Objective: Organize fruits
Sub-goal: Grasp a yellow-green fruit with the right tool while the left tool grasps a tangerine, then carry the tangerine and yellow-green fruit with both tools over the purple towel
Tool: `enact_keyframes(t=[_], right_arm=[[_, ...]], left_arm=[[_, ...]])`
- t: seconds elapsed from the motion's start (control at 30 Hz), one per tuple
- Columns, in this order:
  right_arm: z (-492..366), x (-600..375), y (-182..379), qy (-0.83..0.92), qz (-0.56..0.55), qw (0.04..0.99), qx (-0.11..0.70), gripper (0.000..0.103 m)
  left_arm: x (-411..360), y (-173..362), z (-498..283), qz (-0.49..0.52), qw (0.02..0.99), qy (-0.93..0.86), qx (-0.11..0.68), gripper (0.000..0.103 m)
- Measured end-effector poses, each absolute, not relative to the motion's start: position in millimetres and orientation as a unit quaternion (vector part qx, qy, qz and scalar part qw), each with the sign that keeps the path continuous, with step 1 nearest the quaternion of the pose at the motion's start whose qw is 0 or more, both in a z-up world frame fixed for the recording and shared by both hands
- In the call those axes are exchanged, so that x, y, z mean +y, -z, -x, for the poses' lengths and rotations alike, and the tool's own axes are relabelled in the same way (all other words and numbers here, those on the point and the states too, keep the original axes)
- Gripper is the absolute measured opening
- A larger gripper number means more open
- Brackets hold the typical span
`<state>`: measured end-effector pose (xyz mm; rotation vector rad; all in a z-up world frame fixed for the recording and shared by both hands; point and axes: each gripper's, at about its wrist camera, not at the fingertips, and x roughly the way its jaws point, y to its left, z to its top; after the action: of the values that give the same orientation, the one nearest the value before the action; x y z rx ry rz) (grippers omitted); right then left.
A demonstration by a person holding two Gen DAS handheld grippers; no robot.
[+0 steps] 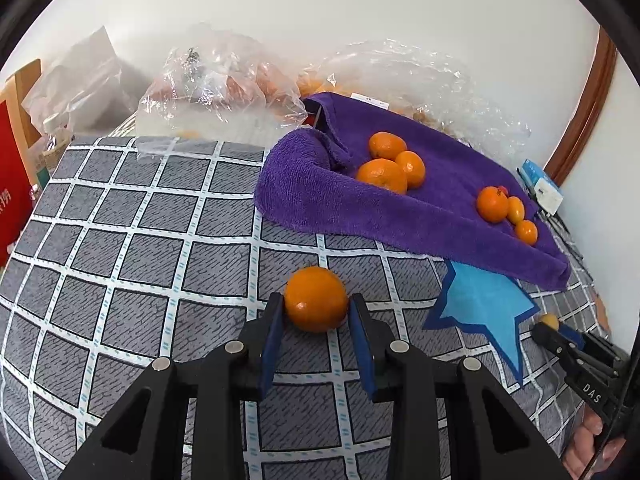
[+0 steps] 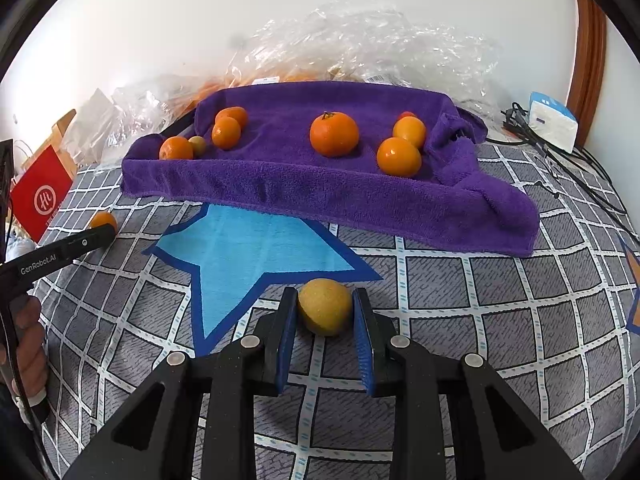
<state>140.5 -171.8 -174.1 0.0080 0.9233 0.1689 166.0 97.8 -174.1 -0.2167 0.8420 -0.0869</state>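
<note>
Most of the job looks done; small fruits are already laid in groups on the purple towel (image 2: pixel 320 192) near the back edge of the checked cloth (image 1: pixel 120 240). Two are left near the front edge; an orange (image 1: pixel 316 299) is squeezed by the left gripper (image 1: pixel 317 306); a yellow fruit (image 2: pixel 325 306) is squeezed by the right gripper (image 2: pixel 325 308), beside the blue star (image 2: pixel 248 256).

Both views are bright, lit by soft, even daylight. Shadows are faint, pooling just beneath the fruit. Glare flecks the crinkled plastic bags (image 1: pixel 224 80) at 11 o'clock. Fisheye distortion bends the checked cloth (image 2: pixel 500 320) toward the rims, with black vignette in the corners. Focus is sharp centrally, softer at the edges.
</note>
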Motion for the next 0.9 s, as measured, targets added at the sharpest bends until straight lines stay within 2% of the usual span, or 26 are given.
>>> enact_keyframes(t=[0.13, 0.33, 0.63, 0.9], right_arm=[[-139.8, -173.8, 173.8, -0.08, -0.008, 0.893, 0.442, 0.027], [-138.8, -178.4, 172.6, -0.081, -0.023, 0.896, 0.437, 0.027], [-138.1, -181.4, 171.8, -0.078, -0.032, 0.898, 0.432, 0.027], [-141.1, -183.7, 155.9, -0.056, -0.025, 0.902, 0.428, 0.027]], left_arm=[[108.6, 172.2, -162.0, 0.143, 0.908, 0.051, 0.39, 0.03], [111.6, 165.6, -153.0, 0.147, 0.918, 0.041, 0.366, 0.03], [114.2, 154.7, -142.9, 0.142, 0.931, 0.028, 0.336, 0.03], [101.1, 134.8, -133.0, 0.097, 0.944, 0.024, 0.313, 0.03]])
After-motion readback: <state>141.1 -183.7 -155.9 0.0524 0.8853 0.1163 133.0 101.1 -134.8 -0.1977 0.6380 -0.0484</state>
